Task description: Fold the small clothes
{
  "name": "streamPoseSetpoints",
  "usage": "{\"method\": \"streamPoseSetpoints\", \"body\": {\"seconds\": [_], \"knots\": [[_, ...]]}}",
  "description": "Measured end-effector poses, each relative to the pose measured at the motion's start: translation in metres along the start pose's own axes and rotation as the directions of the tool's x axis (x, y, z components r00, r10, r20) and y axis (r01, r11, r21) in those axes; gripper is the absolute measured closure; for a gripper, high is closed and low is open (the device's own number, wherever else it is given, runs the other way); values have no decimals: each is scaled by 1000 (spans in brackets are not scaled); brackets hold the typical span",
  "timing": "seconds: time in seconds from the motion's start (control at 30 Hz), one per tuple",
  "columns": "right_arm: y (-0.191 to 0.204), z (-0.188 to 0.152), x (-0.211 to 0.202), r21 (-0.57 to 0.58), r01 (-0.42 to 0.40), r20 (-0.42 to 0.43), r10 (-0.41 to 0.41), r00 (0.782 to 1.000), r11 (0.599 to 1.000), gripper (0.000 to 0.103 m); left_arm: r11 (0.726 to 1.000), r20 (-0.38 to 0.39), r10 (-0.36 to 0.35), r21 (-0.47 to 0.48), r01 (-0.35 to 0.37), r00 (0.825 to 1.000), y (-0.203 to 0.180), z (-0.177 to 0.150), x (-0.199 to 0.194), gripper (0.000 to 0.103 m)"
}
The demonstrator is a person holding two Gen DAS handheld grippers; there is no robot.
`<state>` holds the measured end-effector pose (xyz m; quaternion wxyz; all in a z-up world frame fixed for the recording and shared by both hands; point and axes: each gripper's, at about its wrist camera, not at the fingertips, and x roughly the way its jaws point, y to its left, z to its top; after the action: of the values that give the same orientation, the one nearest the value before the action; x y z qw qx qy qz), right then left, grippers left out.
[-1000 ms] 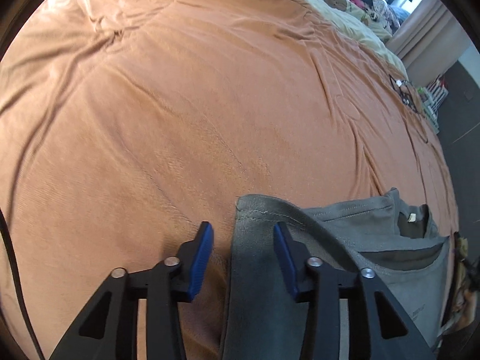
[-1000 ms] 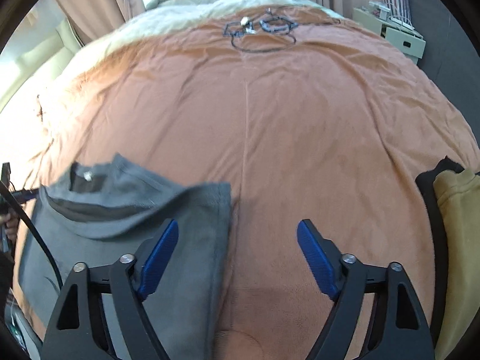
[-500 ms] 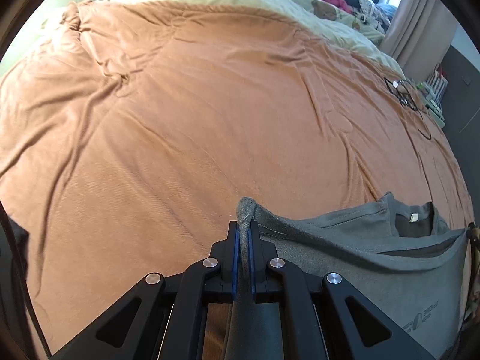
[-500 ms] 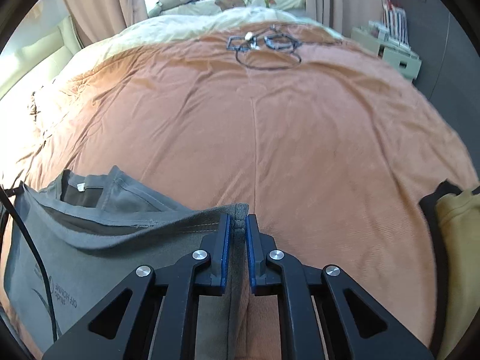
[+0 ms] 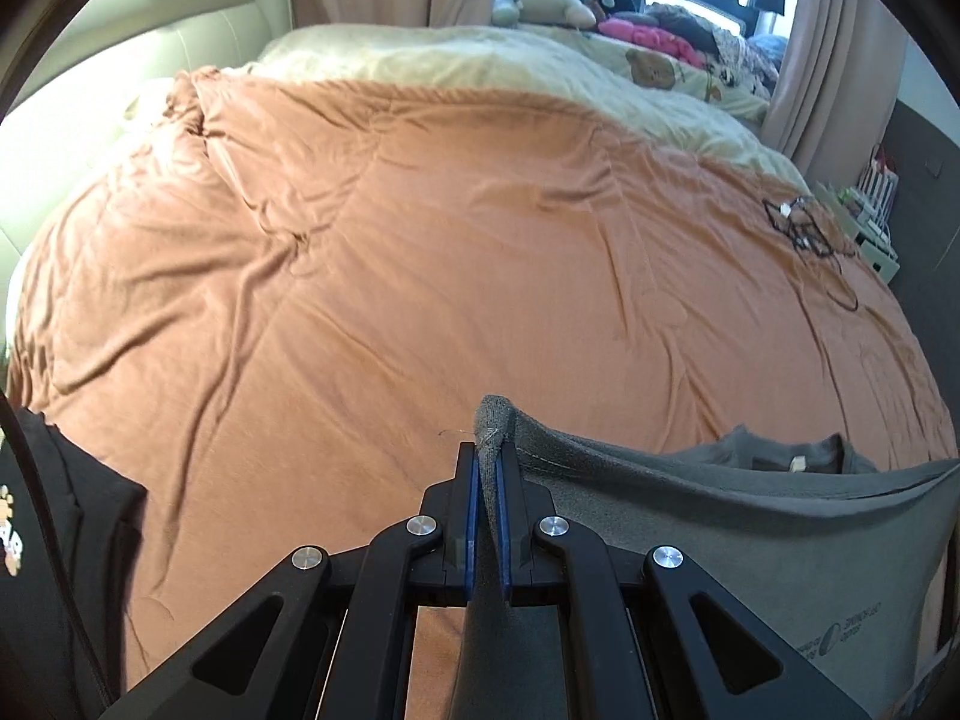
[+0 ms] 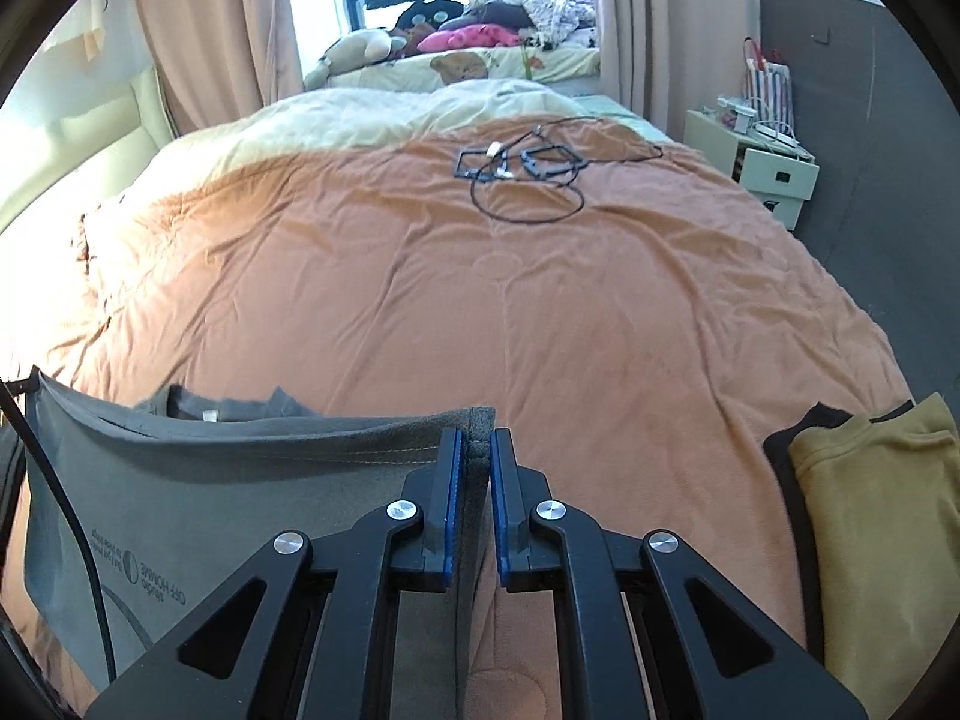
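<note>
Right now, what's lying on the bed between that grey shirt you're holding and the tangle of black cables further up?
Nothing: between the grey shirt and the black cables there is only bare orange blanket, clearest in the right wrist view.

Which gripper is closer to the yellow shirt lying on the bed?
Right. The right gripper holds the grey T-shirt corner beside the yellow shirt; the left gripper holds the far corner.

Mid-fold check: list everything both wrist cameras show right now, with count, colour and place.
grey cotton T-shirt: 1, grey, held up over the bed's near edge
orange bedspread: 1, orange, across the bed
cream quilt: 1, cream, far end
black cable tangle: 1, black, far on bedspread
mustard folded garment: 1, mustard, right edge
black printed garment: 1, black, left edge
white bedside cabinet: 1, white, right of bed
left gripper: jaws shut on shirt corner
right gripper: jaws shut on other corner
</note>
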<state>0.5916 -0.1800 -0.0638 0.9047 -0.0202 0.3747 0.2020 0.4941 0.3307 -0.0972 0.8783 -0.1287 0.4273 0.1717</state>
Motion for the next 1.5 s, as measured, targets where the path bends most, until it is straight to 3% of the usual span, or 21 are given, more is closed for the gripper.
{"method": "streamPoseSetpoints", "body": {"seconds": [0.23,0.53,0.7,0.73,0.8,0.87,0.93,1.17,1.5], "knots": [[-3,20,13,0,30,7,-30,1000,1000,97,1000,11,13,-13,-13,1000,-6,24,20,98],[-4,31,97,-6,72,-87,-73,994,997,97,997,-65,73,8,-72,995,-21,26,104,98],[-8,31,141,25,108,-153,-103,983,994,97,989,-189,151,35,-147,970,-24,18,153,91],[-8,34,149,30,146,-168,-139,976,989,92,983,-188,183,52,-176,965,-25,16,156,90],[-10,36,151,42,179,-175,-169,970,983,89,983,-165,181,55,-174,970,-25,15,151,87],[-10,39,146,59,164,-163,-153,975,985,49,988,-151,152,29,-149,977,-22,15,139,80],[-8,39,134,65,144,-126,-135,983,987,40,994,-140,113,13,-112,984,-21,13,126,73],[7,23,103,47,60,-160,-52,986,997,40,1000,-181,13,2,-13,983,-23,-12,93,67],[-13,-27,45,80,-31,-262,51,964,996,40,998,-238,-56,-15,54,970,-4,-95,43,65]]}}
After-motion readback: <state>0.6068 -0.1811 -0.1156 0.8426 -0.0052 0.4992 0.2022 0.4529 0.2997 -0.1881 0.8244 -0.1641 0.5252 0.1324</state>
